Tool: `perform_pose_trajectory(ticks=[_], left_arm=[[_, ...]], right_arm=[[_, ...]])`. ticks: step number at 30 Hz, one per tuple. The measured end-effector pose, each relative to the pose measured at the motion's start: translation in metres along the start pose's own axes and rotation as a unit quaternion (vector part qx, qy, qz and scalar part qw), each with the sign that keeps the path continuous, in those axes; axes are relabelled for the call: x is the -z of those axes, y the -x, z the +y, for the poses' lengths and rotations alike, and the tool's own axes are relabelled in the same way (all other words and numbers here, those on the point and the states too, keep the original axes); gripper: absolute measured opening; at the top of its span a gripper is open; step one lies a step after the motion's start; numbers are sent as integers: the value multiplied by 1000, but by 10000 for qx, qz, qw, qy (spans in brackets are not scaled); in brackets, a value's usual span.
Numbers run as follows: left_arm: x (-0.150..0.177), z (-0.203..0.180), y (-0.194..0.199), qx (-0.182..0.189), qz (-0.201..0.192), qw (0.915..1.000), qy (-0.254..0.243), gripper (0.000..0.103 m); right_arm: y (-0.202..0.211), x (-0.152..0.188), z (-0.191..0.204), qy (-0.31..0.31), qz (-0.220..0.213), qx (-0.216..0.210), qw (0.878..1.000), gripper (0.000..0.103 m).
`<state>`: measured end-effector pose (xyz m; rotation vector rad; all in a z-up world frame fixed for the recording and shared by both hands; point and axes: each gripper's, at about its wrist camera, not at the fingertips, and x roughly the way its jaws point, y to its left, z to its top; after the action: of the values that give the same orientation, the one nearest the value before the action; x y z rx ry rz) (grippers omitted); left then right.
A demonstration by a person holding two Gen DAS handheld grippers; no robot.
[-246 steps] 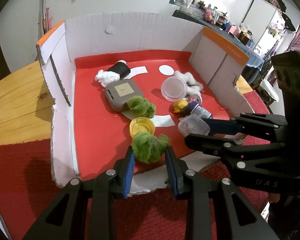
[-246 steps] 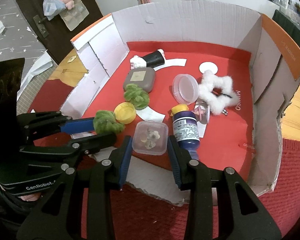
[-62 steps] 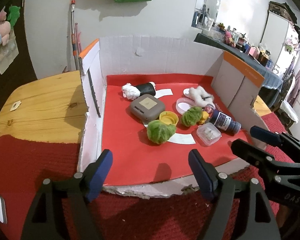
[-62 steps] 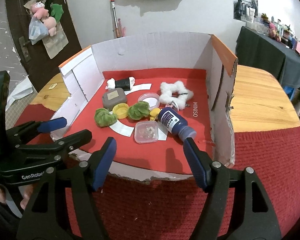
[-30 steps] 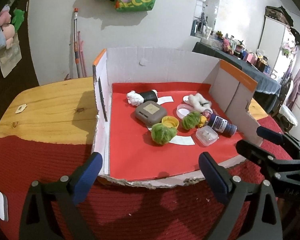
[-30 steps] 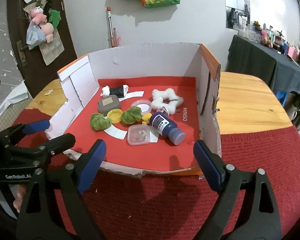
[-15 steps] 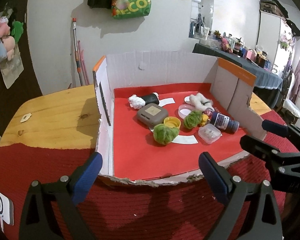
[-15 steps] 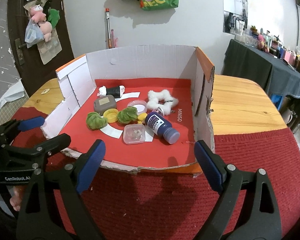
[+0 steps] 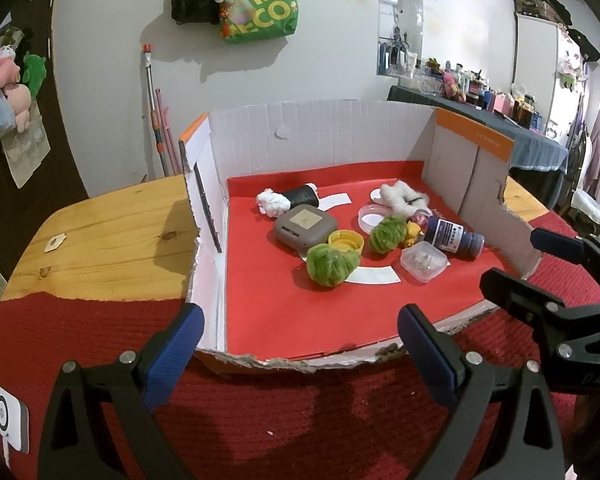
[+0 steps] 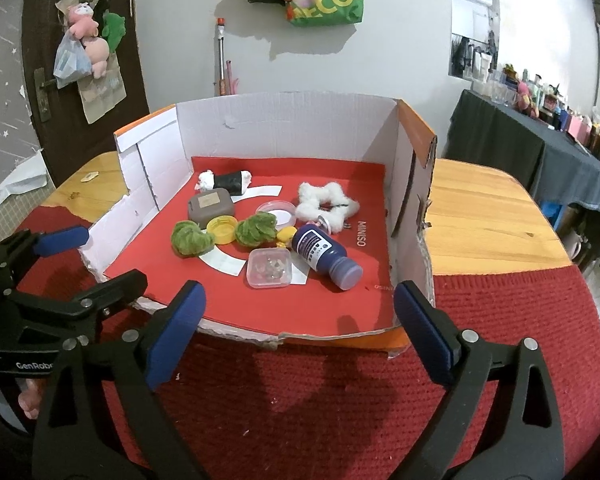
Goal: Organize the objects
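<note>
Both the left gripper [image 9: 300, 352] and right gripper [image 10: 300, 328] hover spread wide and empty over the red cloth [image 10: 320, 392]. Beyond, the cardboard box [image 10: 284, 124] holds a clear container [image 10: 269, 268], blue bottle [image 10: 324, 254] and green pom-poms [image 10: 190, 239] mid-floor.

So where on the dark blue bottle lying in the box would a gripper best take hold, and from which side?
Across the labelled body of the dark blue bottle, probably from above. It lies on its side, cap toward the box's open front edge, so the round flanks face sideways. The clear plastic case sits close on one flank, so the fingers need care there. Both the left gripper and right gripper are open and empty.
</note>
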<state>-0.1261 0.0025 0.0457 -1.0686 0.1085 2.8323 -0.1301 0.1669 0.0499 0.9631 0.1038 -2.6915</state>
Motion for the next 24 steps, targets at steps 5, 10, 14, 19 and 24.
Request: perform_pose_trajectory(ticks=[5, 10, 14, 19, 24], left_arm=[[0, 0, 0, 7, 2, 10000, 6, 99], [-1, -2, 3, -62, -61, 10000, -1, 99], [-2, -5, 10, -62, -108, 9999, -40, 99], [0, -9, 20, -49, -122, 9999, -109, 100], [2, -11, 28, -81, -133, 9998, -108, 102]], right_arm=[[-1, 0, 0, -1, -17, 0, 10000, 97], [3, -1, -4, -185, -67, -155, 9997, 96], [8, -1, -1, -144, -114, -158, 9997, 96], [17, 1, -1, -163, -173, -192, 9995, 96], [23, 4, -5, -200, -89, -207, 9995, 101]])
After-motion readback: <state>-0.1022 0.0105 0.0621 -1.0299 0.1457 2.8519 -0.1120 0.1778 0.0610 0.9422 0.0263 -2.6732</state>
